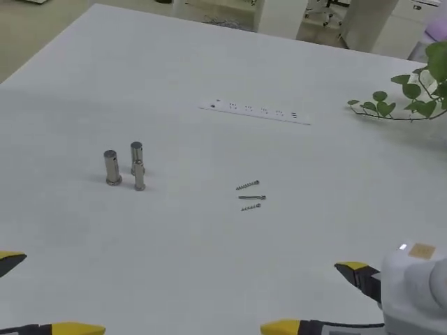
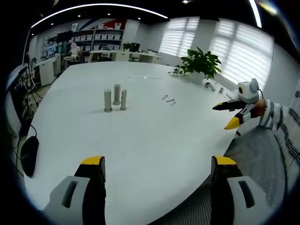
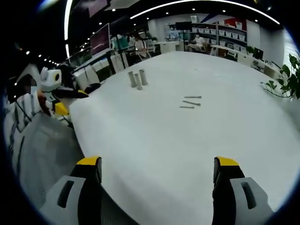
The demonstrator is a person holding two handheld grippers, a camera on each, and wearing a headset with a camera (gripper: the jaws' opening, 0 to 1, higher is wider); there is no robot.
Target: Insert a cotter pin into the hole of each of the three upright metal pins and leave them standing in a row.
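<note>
Metal pins (image 1: 112, 167) stand clustered on the table (image 1: 209, 265); cotter pins (image 1: 251, 197) lie well apart from them. Left gripper (image 2: 157, 164) and right gripper (image 3: 157, 164) gape wide, empty. We judge no insertion begun; next we must grasp one cotter pin.

I see a big white table (image 1: 209, 265) in front of me, and a long white power strip (image 1: 255, 112) lies flat on it, far back. A green plant (image 1: 412, 94) with round leaves reaches onto the table at the right. In my left gripper view a small black thing (image 2: 29, 154) with a cord sits at the table's edge, and bright window blinds (image 2: 234, 51) stand behind the plant.
</note>
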